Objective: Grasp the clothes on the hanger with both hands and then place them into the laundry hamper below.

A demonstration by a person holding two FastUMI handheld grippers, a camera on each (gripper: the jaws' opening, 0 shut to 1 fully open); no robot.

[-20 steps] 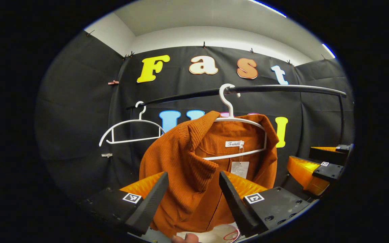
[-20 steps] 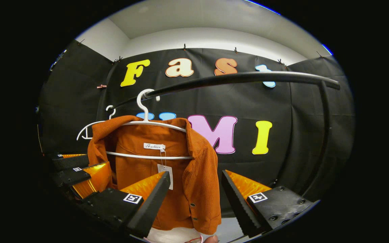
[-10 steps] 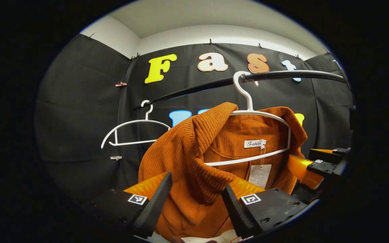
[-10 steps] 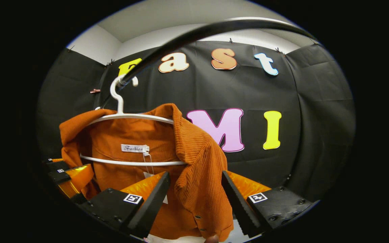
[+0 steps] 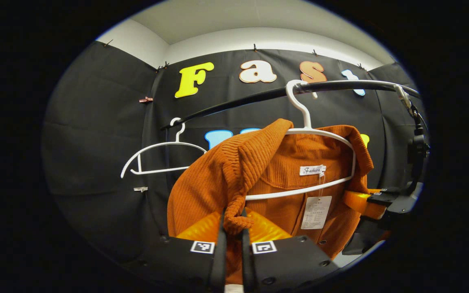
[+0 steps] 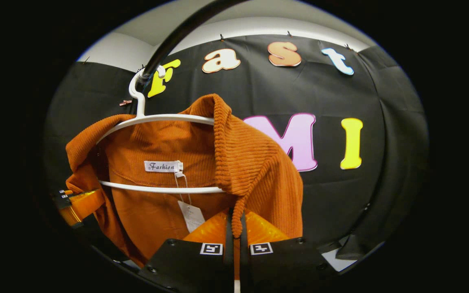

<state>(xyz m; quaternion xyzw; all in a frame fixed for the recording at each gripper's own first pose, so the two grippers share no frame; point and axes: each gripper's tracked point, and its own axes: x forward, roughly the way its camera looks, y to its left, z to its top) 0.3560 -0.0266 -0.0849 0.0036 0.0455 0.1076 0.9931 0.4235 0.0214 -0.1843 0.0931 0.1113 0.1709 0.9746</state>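
An orange ribbed jacket (image 5: 202, 191) hangs on a white hanger (image 5: 320, 134) hooked over a black rail (image 5: 250, 99). In the left gripper view my left gripper (image 5: 233, 232) is shut on the bunched left collar edge. My right gripper (image 5: 375, 199) shows at the jacket's far right side. In the right gripper view the jacket (image 6: 259, 162) drapes over the same hanger (image 6: 169, 118), and my right gripper (image 6: 236, 232) is shut on the right collar fold. The left gripper (image 6: 80, 202) appears at the jacket's left edge. A paper tag (image 6: 190, 215) dangles inside the neck.
An empty white hanger (image 5: 161, 156) hangs on the rail to the left of the jacket. The rail (image 6: 177, 36) curves close overhead in the right gripper view. The black cloth wall stands just behind the rail.
Both grippers moved in toward the jacket and went from open to shut, each pinching a collar fold. The jacket now looms larger and the collar is bunched at the fingertips.
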